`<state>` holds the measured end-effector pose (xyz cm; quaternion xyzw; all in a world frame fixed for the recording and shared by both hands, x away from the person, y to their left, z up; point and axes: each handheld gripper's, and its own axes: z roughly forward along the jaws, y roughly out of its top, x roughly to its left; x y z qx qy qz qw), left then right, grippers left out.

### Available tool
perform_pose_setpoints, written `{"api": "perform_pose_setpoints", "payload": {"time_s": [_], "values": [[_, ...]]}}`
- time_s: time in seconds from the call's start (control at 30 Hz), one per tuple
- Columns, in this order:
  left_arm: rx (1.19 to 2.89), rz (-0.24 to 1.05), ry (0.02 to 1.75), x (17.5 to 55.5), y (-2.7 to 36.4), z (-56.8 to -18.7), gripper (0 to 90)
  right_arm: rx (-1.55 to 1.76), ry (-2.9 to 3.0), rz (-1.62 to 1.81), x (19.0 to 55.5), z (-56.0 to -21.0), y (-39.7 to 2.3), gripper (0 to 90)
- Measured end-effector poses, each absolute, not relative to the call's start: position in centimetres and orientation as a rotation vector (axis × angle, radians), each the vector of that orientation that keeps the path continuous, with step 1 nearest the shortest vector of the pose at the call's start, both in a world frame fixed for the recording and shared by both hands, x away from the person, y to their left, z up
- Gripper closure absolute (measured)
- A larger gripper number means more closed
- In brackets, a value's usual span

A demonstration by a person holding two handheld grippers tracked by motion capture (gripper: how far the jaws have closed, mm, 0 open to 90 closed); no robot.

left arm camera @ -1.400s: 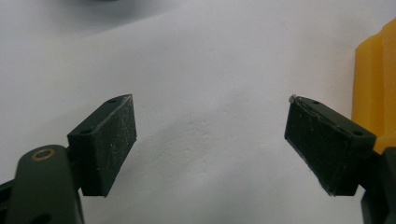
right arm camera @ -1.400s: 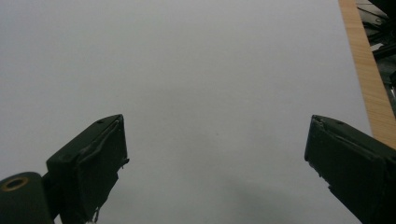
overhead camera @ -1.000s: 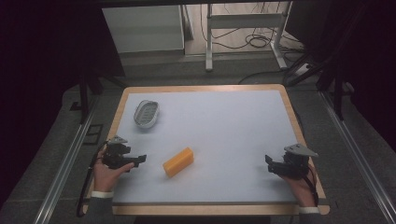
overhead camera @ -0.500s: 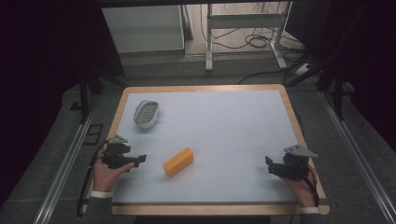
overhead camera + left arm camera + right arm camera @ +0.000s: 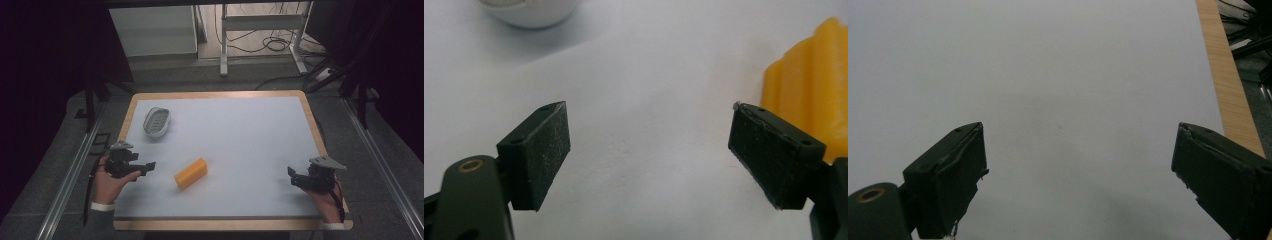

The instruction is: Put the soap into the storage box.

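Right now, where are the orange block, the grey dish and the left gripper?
orange block (image 5: 191, 173), high view, middle of its top.
grey dish (image 5: 156, 122), high view, its ribbed inside.
left gripper (image 5: 148, 165), high view, between its fingertips.

My left hand (image 5: 111, 181) comes in low at the near left and grips my left claw (image 5: 148, 165), a black two-jaw tool with a grey three-cornered plate on top, pointing rightward. Its jaws stand wide apart with nothing between the black pads (image 5: 541, 152). My right hand (image 5: 327, 197) sits at the near right, wrist bent, holding my right claw (image 5: 291, 173), of the same black make, aimed leftward. Its jaws are likewise spread wide and grip nothing. A white cuff shows at each wrist.
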<state>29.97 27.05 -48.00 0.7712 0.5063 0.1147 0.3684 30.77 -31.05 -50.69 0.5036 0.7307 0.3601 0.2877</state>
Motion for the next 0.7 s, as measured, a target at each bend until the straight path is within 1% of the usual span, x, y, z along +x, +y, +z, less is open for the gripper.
{"api": "perform_pose_setpoints", "payload": {"time_s": [0.47,0.7], "values": [[2.013,0.300,1.238,30.0,26.0,-45.5,16.9,1.358,1.942,0.966,30.6,-50.6,-31.4,7.4],[2.044,0.303,1.177,29.8,25.1,-44.4,16.3,1.363,1.940,0.951,30.6,-50.8,-31.4,7.4]]}}
